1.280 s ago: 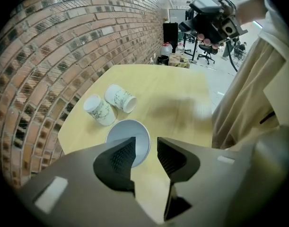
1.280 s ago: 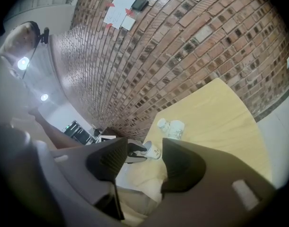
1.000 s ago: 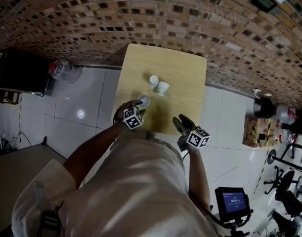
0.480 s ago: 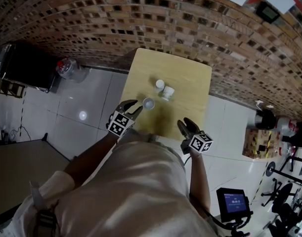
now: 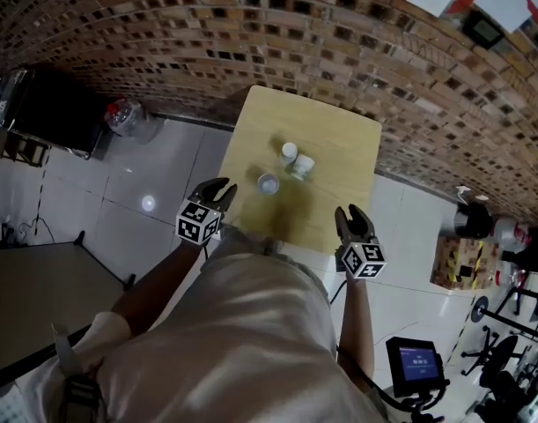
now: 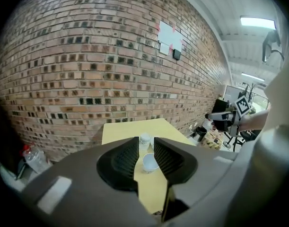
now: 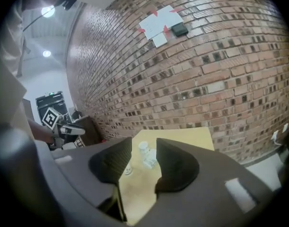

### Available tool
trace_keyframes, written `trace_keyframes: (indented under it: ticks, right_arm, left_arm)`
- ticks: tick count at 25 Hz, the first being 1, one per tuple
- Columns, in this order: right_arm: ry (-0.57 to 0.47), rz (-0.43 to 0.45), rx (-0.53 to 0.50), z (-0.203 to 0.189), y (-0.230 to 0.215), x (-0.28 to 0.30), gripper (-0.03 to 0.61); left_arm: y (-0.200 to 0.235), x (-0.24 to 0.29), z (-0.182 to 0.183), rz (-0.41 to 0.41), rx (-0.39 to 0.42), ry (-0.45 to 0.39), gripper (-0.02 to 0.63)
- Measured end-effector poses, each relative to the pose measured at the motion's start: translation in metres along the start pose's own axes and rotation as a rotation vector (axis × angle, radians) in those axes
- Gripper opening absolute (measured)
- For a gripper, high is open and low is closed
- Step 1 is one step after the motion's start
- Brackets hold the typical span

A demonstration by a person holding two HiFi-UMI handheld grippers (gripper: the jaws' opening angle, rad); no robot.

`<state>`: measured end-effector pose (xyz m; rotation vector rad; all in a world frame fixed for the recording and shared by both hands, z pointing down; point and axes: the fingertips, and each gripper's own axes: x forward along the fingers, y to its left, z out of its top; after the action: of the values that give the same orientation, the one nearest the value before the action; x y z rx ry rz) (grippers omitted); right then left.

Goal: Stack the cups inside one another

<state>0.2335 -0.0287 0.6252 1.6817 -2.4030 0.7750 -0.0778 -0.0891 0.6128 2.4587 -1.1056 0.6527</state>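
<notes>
Head view: the left hand-held gripper has drawn back from the near cup, which it reached a second ago, and now hangs off the near-left edge of the table; the right hand-held gripper has risen too, at the near-right edge; the near cup stands alone mid-table, with the far cup and the right cup just beside each other beyond it; nothing is nested, so I judge the stacking not yet begun.

Left gripper view: its jaws have just been closing and stand a narrow gap apart, released, with nothing between them; through the gap, well ahead, the near cup sits upright, mouth up, long axis vertical; the far cup is upright behind it.

Right gripper view: its jaws have just been closing too, parted wider and empty; the right cup looks tilted, though it is too small to tell its axis.
</notes>
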Motion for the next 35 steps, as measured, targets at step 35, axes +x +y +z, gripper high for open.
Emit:
trace_keyframes:
  ticks: [35]
  right_arm:
    - [0.05,-0.036,0.031,-0.02,-0.01,0.022,0.152]
  left_arm:
    - [-0.012,0.079,-0.005,-0.159,0.143,0.184,0.208]
